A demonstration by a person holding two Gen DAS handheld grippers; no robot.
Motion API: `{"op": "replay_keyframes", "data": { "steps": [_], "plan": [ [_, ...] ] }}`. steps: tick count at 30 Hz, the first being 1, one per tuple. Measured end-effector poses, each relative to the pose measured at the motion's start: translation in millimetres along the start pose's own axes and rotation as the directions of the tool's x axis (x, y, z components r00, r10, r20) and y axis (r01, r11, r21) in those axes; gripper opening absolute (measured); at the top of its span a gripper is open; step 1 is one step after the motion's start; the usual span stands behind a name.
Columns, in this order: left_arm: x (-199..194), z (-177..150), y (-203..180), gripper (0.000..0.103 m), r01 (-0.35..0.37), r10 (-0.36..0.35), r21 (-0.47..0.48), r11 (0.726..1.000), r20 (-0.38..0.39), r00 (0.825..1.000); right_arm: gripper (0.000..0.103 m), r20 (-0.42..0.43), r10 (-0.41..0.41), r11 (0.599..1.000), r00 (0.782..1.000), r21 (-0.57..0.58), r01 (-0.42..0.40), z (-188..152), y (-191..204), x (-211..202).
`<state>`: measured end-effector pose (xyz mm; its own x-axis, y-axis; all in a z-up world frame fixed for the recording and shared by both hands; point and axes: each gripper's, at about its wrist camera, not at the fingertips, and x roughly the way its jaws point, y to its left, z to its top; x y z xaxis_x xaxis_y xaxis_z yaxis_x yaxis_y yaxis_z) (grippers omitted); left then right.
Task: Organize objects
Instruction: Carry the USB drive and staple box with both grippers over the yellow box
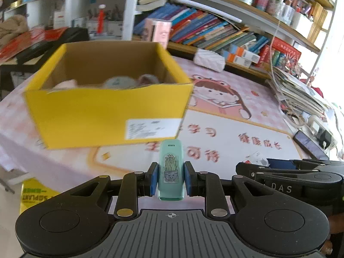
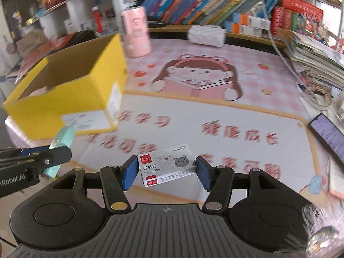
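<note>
Mint-green stapler [image 1: 171,169], small and rounded, with a line-drawn potted cactus sticker on its top face; pinched upright between the blue pads [image 1: 154,179] of the left hand-held gripper [image 1: 171,179], nose rising past the fingertips, butt end hanging just behind the pads. Also seen from the right wrist view at far left [image 2: 62,138], tilted and clamped in that same gripper, above the tabletop [image 2: 236,111].

White box of staples [image 2: 168,164], flat and rectangular, with a red brand tag, a grey cat face and small hearts on its lid; gripped crosswise by the right hand-held gripper [image 2: 167,169], jaws half spread with each blue pad against a short end, held clear of the pink cartoon mat.

Yellow cardboard box [image 1: 107,99], open-topped, white shipping label on its near wall, soft pale things inside; ahead of and left of the left hand-held gripper, and well ahead to the far left of the right one [image 2: 71,90].
</note>
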<state>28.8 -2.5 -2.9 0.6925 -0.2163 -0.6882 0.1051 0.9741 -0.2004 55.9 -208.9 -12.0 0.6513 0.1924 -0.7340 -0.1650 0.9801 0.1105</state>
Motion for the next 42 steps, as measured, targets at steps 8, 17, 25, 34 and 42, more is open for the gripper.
{"op": "replay_keyframes", "data": {
  "steps": [8,17,25,34,42],
  "plan": [
    [-33.0,-21.1,35.2,0.023,-0.042,0.042,-0.036,0.998,0.015,0.999,0.055,-0.006,0.041,0.999,0.999,-0.033,-0.041,-22.3,45.7,-10.6],
    [-62.0,-37.9,64.6,0.023,-0.079,0.082,-0.069,0.995,0.037,0.996,0.055,0.000,0.078,0.995,0.997,-0.066,-0.078,-37.4,84.9,-20.5],
    [-76.5,-41.3,83.2,0.023,-0.098,0.104,-0.095,0.991,0.064,0.992,0.055,0.008,0.103,0.989,0.995,-0.112,-0.101,-40.6,113.5,-23.9],
    [-76.2,-37.4,85.6,0.023,-0.072,0.077,-0.071,0.995,0.075,0.994,0.055,0.013,0.084,0.989,0.996,-0.122,-0.082,-40.4,123.3,-26.8],
    [-74.1,-31.6,90.0,0.023,-0.070,0.077,-0.076,0.995,0.098,0.992,0.055,0.033,0.061,0.991,0.998,-0.123,-0.056,-34.4,126.1,-27.2]
  ]
}}
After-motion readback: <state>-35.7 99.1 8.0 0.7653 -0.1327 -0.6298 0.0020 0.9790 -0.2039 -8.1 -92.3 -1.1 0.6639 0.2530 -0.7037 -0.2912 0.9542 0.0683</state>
